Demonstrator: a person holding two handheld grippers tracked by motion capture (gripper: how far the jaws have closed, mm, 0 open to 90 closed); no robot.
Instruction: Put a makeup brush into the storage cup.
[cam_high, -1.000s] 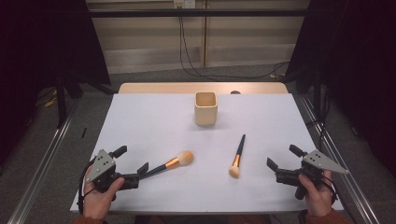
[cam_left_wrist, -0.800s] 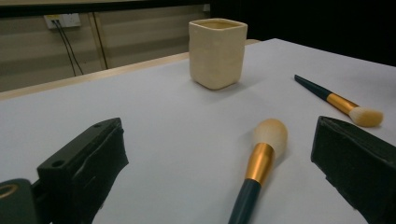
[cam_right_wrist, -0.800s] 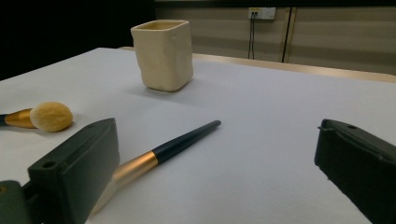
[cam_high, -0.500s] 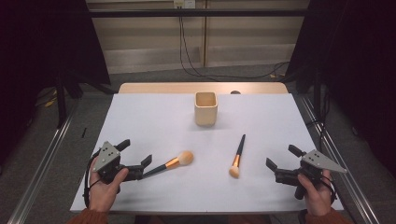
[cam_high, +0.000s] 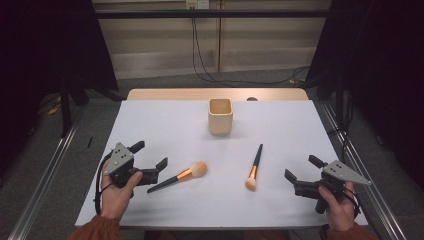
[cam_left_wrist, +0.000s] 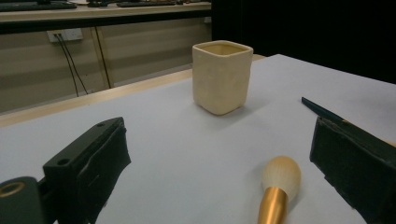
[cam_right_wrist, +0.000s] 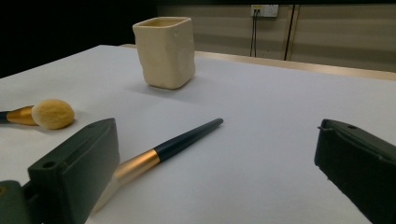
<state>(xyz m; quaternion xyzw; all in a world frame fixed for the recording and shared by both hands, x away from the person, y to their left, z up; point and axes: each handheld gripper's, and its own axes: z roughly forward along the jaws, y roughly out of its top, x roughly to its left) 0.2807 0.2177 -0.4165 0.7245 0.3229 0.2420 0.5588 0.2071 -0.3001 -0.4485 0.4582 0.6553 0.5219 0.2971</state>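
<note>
A cream square cup (cam_high: 220, 115) stands upright at the table's far middle. A round-headed brush (cam_high: 181, 176) with a gold ferrule and dark handle lies left of centre. A slimmer dark-handled brush (cam_high: 254, 166) lies right of centre, bristles toward the front. My left gripper (cam_high: 150, 154) is open just left of the round brush's handle. In the left gripper view that brush's head (cam_left_wrist: 279, 179) lies ahead between the jaws, closer to the right one. My right gripper (cam_high: 301, 167) is open and holds nothing, a short way right of the slim brush (cam_right_wrist: 173, 146).
A white sheet (cam_high: 165, 125) covers the table, and a strip of wooden tabletop (cam_high: 170, 94) shows at the far edge. Metal rails (cam_high: 45, 185) run along both sides. Cables (cam_high: 200, 55) hang down the wall behind.
My left gripper has moved forward and right, closing in on the round brush's handle. The right gripper and both brushes have stayed put.
</note>
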